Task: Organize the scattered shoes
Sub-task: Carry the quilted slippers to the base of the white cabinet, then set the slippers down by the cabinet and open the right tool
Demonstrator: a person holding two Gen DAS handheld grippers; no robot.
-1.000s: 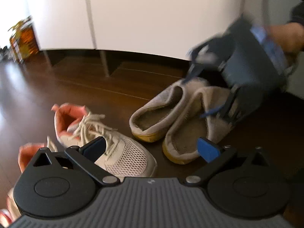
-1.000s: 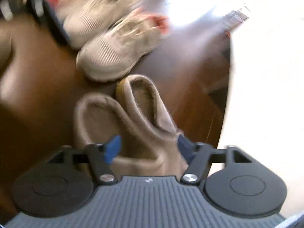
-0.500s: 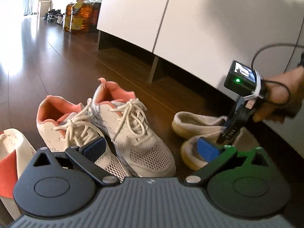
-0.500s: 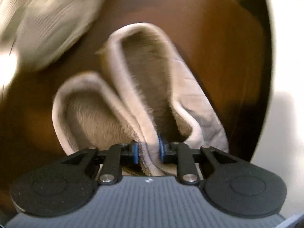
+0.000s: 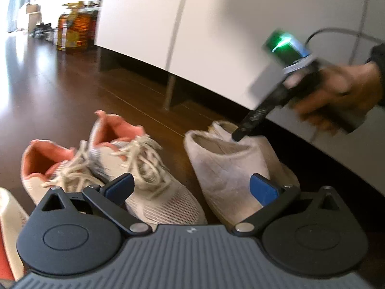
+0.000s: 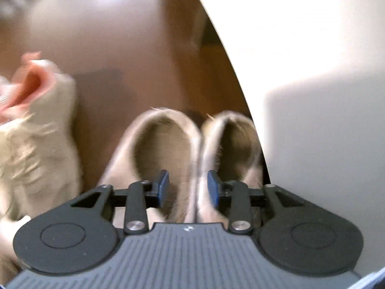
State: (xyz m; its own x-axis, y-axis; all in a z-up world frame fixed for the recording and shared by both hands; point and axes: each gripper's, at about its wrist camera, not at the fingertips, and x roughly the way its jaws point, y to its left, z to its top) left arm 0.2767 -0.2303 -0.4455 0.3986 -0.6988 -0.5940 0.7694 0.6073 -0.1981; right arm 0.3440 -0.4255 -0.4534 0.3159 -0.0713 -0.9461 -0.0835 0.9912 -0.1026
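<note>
Two beige fleece slippers (image 6: 158, 144) (image 6: 238, 142) stand side by side on the dark floor against the white cabinet. My right gripper (image 6: 187, 185) is over their heels. Its jaws are opening; the slippers' touching inner walls lie between the blue pads, and the pads stand clear of them. In the left wrist view a hand holds that right gripper (image 5: 238, 133), tip down on the slippers (image 5: 228, 166). To their left sits a pair of white mesh sneakers (image 5: 154, 173) with pink-orange lining. My left gripper (image 5: 191, 186) hovers open above sneaker and slipper, holding nothing.
The white cabinet (image 5: 240, 36) on short legs runs along the right. Amber oil bottles (image 5: 77, 31) stand by its far end, with small shoes (image 5: 43, 30) beyond. Another white and orange shoe (image 5: 9, 221) lies at the lower left. Bare wooden floor stretches away to the left.
Half a second ago my right gripper was shut on the slippers' inner walls; now its jaws have parted and the slippers stand aligned. My left gripper has drawn closer and rolled slightly.
</note>
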